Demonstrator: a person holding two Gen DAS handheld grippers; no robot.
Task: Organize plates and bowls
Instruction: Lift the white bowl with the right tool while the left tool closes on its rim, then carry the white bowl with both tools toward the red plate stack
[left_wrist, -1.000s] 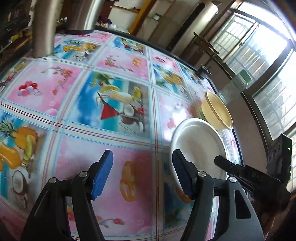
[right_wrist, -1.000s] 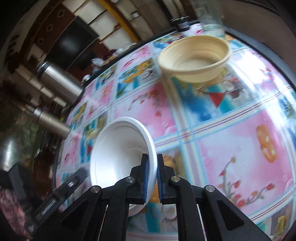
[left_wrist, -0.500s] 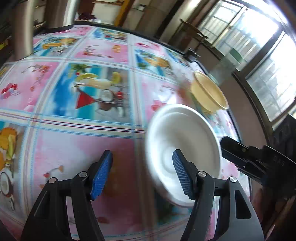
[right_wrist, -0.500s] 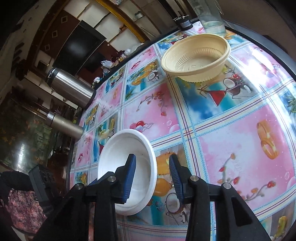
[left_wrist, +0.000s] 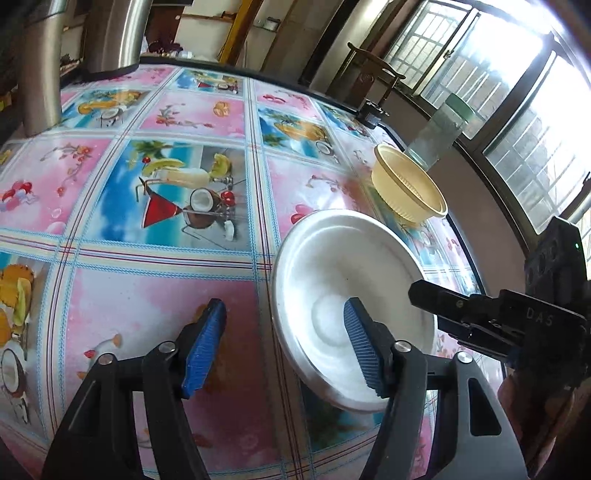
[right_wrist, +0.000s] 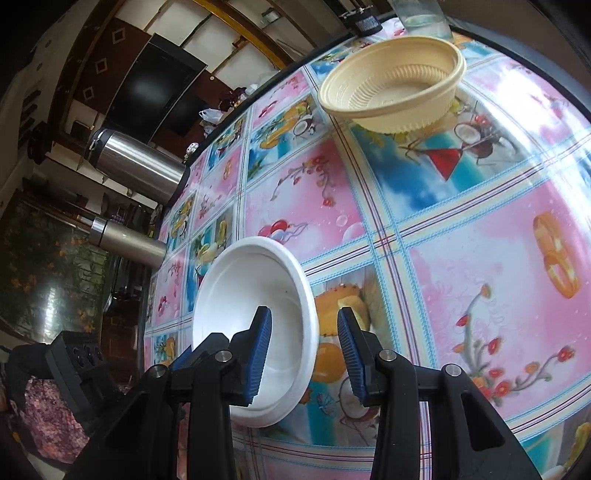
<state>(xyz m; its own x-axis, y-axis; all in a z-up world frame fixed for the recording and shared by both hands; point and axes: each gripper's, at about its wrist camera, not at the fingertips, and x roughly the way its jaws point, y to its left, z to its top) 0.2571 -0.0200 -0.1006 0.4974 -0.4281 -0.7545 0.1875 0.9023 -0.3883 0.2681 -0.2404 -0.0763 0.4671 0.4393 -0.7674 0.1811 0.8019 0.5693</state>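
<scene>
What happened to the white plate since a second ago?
The right gripper had pinched the white plate's rim; it has opened and let go, so the plate now lies on the table. The left gripper stayed open, and the yellow bowl stayed put.

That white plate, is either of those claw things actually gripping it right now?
No. The white plate lies on the table; the right gripper is open astride its rim, and the left gripper is open too.

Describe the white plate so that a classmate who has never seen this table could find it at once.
Start at the table under its pink-and-blue fruit-print cloth. Near its edge, below the open right tongs, lies the white plate. Unlike the deeper, ribbed yellow bowl farther along, it is shallow, smooth and plain white.
</scene>
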